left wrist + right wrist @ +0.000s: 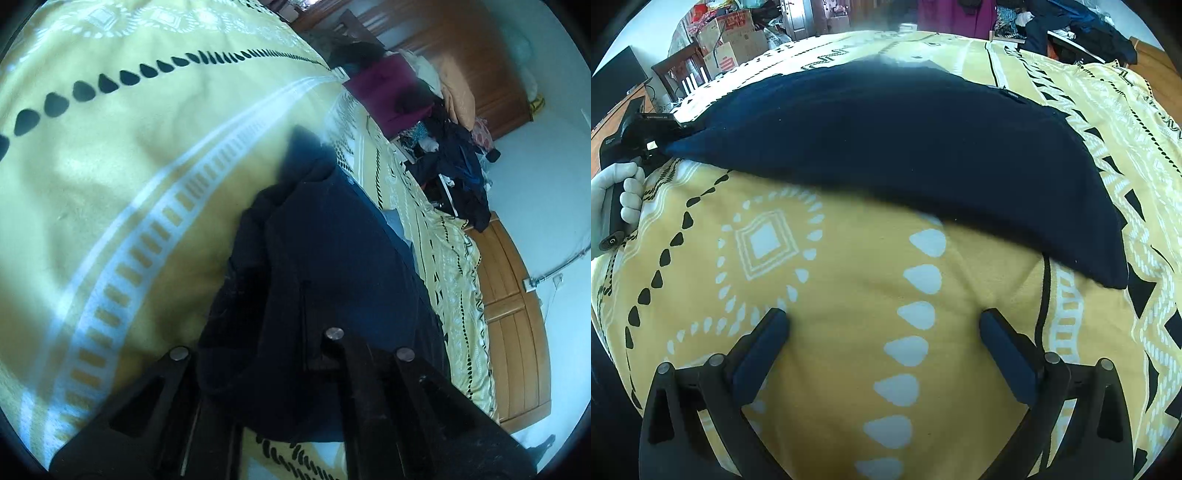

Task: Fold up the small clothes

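A dark navy garment (905, 147) lies spread across the yellow patterned blanket (849, 277) on the bed. My left gripper (258, 354) is shut on one end of the garment (325, 258), which bunches between its fingers and stretches away. In the right wrist view the left gripper (653, 146) shows at the far left, held by a white-gloved hand, pinching the garment's corner. My right gripper (882, 325) is open and empty, its fingers resting low over bare blanket, a short way in front of the garment's near edge.
A pile of dark and maroon clothes (443, 147) lies at the far end of the bed. A wooden bed frame (517, 314) and wooden wardrobe (480, 55) stand to the right. Cardboard boxes (735, 40) and a chair (679, 74) stand beyond the bed.
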The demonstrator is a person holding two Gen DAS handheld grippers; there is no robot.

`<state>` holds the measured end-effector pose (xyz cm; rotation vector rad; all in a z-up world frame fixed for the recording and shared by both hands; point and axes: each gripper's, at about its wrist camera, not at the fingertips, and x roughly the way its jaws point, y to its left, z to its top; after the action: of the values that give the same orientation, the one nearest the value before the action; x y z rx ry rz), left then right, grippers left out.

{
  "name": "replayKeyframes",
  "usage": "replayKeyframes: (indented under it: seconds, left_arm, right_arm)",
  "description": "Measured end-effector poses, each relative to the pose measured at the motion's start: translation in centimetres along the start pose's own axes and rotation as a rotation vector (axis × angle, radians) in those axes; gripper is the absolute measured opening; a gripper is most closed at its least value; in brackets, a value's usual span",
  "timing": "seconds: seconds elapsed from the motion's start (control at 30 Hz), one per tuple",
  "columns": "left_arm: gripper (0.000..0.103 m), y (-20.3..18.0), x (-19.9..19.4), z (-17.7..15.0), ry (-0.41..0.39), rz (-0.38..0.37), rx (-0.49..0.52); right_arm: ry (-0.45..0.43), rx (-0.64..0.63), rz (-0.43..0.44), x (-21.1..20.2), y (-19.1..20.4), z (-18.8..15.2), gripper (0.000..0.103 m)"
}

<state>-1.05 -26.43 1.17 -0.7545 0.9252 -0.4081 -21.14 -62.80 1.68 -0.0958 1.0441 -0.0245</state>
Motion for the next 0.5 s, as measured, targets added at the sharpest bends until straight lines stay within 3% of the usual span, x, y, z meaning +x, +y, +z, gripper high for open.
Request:
replayKeyframes:
  seconds: [0.1, 0.17, 0.23, 0.3, 0.4, 0.5]
  left_arm:
    - [0.002, -1.6, -0.7, -0.2, -0.038, 0.031, 0.08]
    - [0.002, -3.9, -1.2, -0.6, -0.07, 0.064, 0.193]
    - [0.002, -6.2, -1.5, -0.8, -0.094, 0.099, 0.3]
    - [0.002, -8.5, -2.0, -1.1, -0.134, 0.127, 0.406]
    - [0.002, -11.4, -2.4, -1.7, -0.189, 0.145, 0.531]
    - [0.002, -14.6, -2.4, -3.1, -0.215, 0.131, 0.677]
  right_arm:
    - [0.0, 0.008, -0.005, -0.6, 0.0, 0.2, 0.1]
    - [0.01, 0.037, 0.016, -1.9, -0.1, 0.4, 0.082]
    - [0.013, 0.093, 0.09, -4.0, -0.6, 1.5, 0.075]
    - [-0.044, 0.131, 0.144, -6.7, -1.3, 3.9, 0.075]
    - [-0.13, 0.088, 0.212, -8.9, -1.3, 9.6, 0.084]
    - [-0.157, 0.096, 0.405, -7.3, -0.6, 17.1, 0.085]
